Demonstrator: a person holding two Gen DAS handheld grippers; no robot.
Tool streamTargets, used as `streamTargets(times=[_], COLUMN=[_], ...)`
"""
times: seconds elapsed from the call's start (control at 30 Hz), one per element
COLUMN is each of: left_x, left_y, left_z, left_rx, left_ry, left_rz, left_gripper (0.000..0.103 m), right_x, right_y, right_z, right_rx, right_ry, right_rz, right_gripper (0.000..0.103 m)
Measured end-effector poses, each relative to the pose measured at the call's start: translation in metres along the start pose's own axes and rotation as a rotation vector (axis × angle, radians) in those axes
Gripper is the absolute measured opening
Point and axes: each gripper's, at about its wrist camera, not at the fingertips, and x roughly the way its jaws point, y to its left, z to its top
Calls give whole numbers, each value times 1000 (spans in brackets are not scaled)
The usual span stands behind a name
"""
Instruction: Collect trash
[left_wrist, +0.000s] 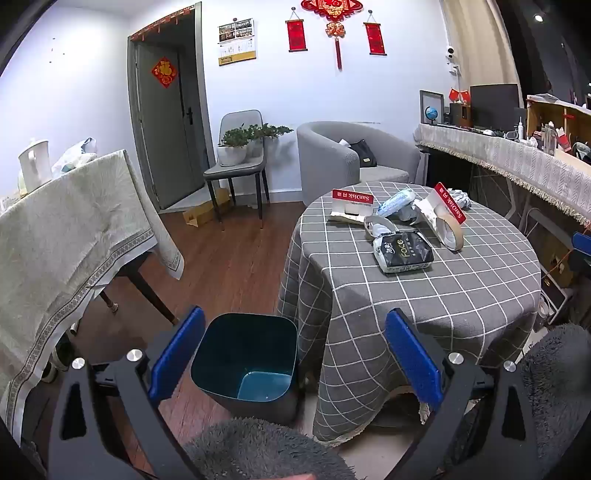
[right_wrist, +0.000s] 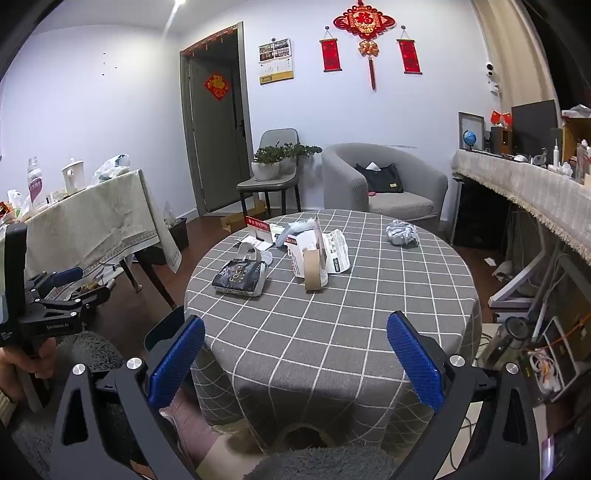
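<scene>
On the round table with the grey checked cloth (left_wrist: 424, 295) lies a cluster of trash: a black tissue pack (left_wrist: 402, 251), two red-topped card packages (left_wrist: 351, 205), a brown tape roll (left_wrist: 450, 232), a blue-white wrapper (left_wrist: 397, 201) and a crumpled paper ball (right_wrist: 402, 232). An empty dark teal bin (left_wrist: 243, 358) stands on the floor at the table's left. My left gripper (left_wrist: 294, 315) hovers open above the bin's right side, holding nothing. My right gripper (right_wrist: 295, 319) hangs open over the table's near edge, well short of the tissue pack (right_wrist: 240, 282) and tape roll (right_wrist: 314, 271).
A side table under a beige cloth (left_wrist: 74, 229) stands left, across a strip of wooden floor. Behind are a chair with potted plants (left_wrist: 240, 155) and a grey armchair (left_wrist: 343, 155). A cluttered counter (left_wrist: 517, 158) runs along the right. Grey fuzzy clothing (left_wrist: 258, 446) fills the bottom.
</scene>
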Motion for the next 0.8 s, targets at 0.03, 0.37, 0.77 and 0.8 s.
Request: streamTargets(times=[0.03, 0.37, 0.77, 0.8], left_x=[0, 0, 0, 0], left_y=[0, 0, 0, 0], left_z=[0, 0, 0, 0], left_rx=[1, 2, 1, 2], left_ry=[1, 2, 1, 1], left_rz=[1, 1, 1, 1], left_gripper=[100, 100, 100, 100], right_x=[0, 0, 0, 0], right_y=[0, 0, 1, 1], right_z=[0, 0, 0, 0], right_rx=[2, 9, 9, 9], right_ry=[-1, 0, 1, 1], right_rz=[0, 4, 4, 4], right_gripper=[100, 100, 100, 100])
